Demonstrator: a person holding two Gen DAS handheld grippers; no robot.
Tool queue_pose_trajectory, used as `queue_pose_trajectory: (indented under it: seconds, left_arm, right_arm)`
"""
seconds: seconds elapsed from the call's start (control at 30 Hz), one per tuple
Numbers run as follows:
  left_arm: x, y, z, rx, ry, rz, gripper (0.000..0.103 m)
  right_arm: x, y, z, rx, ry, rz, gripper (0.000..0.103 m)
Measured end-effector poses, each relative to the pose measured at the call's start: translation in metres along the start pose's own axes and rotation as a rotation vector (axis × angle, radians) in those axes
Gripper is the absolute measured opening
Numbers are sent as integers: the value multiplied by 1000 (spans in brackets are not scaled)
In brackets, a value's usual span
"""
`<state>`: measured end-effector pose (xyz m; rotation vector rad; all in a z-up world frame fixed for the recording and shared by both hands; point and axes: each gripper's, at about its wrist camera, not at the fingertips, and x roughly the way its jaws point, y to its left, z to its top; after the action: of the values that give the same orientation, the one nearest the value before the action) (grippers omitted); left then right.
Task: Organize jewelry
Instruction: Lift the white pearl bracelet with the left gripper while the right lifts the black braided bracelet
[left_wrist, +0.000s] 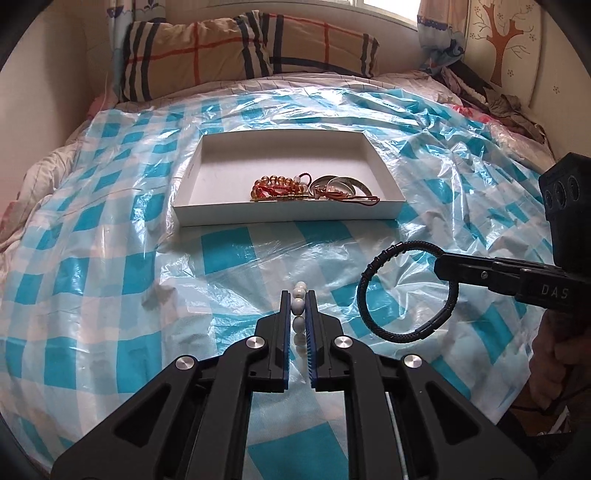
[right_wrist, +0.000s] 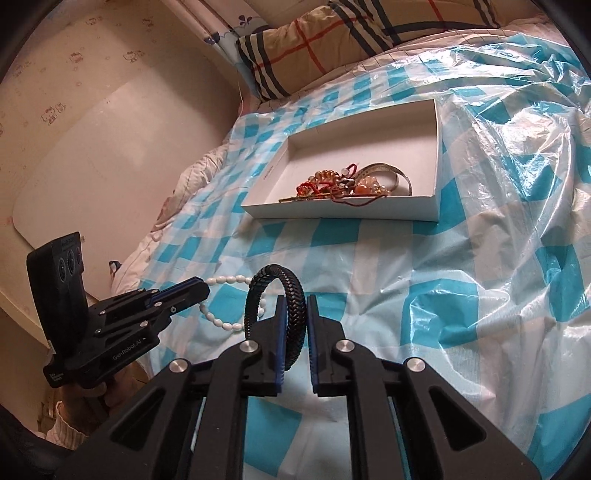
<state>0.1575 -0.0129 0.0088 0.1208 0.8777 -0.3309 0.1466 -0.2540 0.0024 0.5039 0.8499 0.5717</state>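
The left gripper is clamped on a string of white beads, held above the blue-checked plastic sheet on the bed. Just to its right, the right gripper is clamped on a black braided bracelet, which stands upright as a ring. Farther away lies an open white box with a heap of amber beads, red cord and what looks like a silver bangle. A striped pillow lies at the far end.
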Motion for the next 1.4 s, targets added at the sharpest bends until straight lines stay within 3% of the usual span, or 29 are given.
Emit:
queue_pose_trajectory:
  seconds: [0.23,0.7,1.13,1.4]
  left_arm:
    - [-29,-1,1,-25,-55,2,7]
    - [-96,8,2,-99,-196,-16,7]
    - [-143,-5,3,-86,-279,-11,7]
    - [-150,-10,6,-76,-299,-5,7]
  right_arm:
    - [-26,15,0,1,-86,60,11]
    - [-75,63,-8,-127,-217,-29,11]
    - [-108,88,-11,-161,-285,-17,11]
    - [-106,91,-4,-168,-291,-9,12]
